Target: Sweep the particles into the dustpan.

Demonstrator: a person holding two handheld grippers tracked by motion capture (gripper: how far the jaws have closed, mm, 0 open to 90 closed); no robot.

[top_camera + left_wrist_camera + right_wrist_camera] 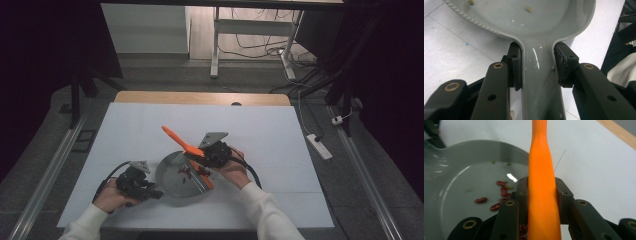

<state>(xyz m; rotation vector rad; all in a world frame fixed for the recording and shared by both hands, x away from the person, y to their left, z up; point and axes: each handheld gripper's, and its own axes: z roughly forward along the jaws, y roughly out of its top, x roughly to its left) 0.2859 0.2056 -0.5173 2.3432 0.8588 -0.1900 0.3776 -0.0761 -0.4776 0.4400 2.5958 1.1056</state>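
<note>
Two grippers share one job. Nearest, the left gripper (150, 190) has its jaws clamped on the handle (541, 82) of the grey dustpan (175, 175), probably to pin it flat on the white table (130, 130). Just beyond, the right gripper (209, 155) is closed on an orange brush (186, 145), tilted over the pan's open edge, seemingly to sweep. Red beans (495, 206) and a few small green bits (510, 187) already lie inside. Farther off, a power strip (320, 146) and cables sit on the floor, clear of the work.
</note>
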